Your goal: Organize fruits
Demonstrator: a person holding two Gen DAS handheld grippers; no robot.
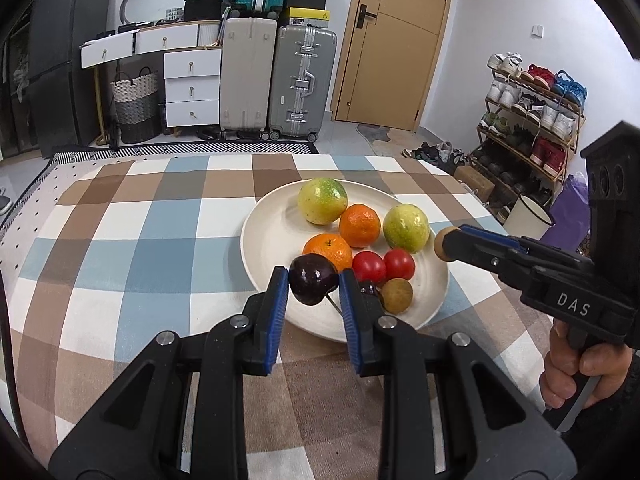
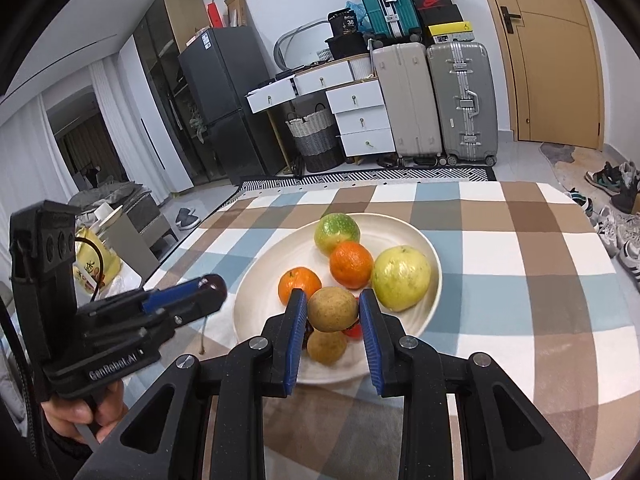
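Plate (image 1: 264, 236) mid-table; open checked cloth (image 1: 120, 240) (leftward)

A table (image 1: 120, 248) has a checked cloth (image 1: 100, 220) on it, with brown, blue and white squares. One white plate (image 1: 264, 236) sits on the cloth, to the right of the middle. The plate has fruit on it.
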